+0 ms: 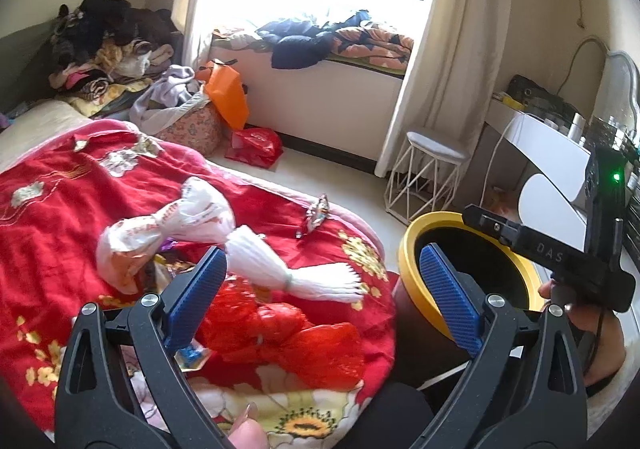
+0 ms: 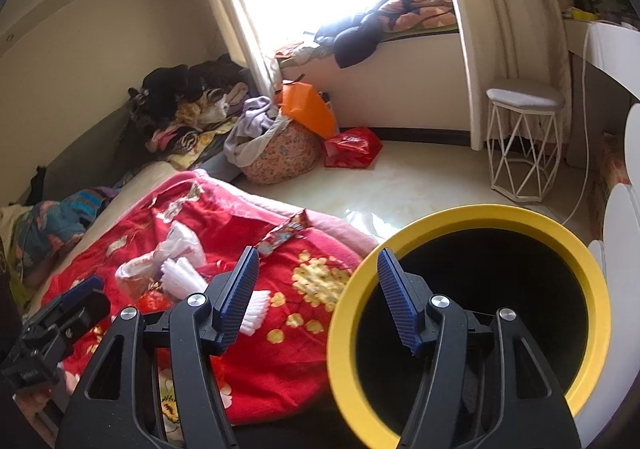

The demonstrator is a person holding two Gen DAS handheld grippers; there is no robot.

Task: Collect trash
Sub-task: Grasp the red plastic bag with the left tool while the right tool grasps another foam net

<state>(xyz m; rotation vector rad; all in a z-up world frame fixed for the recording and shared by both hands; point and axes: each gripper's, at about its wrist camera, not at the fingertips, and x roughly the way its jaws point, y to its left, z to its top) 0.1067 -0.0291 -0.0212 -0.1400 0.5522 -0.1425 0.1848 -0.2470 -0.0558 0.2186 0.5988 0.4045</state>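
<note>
A yellow-rimmed black bin (image 1: 408,249) (image 2: 592,265) stands beside a bed covered by a red floral blanket (image 1: 60,201) (image 2: 288,361). On the blanket lie a white plastic bag (image 1: 168,225) (image 2: 160,257), a white sock-like bundle (image 1: 288,269) (image 2: 180,277), a crumpled red plastic bag (image 1: 304,337) and a snack wrapper (image 1: 318,211) (image 2: 282,235). My left gripper (image 1: 324,277) is open and empty above the red bag. My right gripper (image 2: 316,281) is open and empty at the bin's left rim.
A white wire stool (image 1: 428,177) (image 2: 524,141) stands on the floor. A red bag (image 1: 254,147) (image 2: 352,147), an orange bag (image 1: 226,97) and a floral basket (image 2: 280,157) sit near the window bench. Piled clothes (image 1: 104,45) lie at the bed's head. A white desk (image 1: 552,149) is right.
</note>
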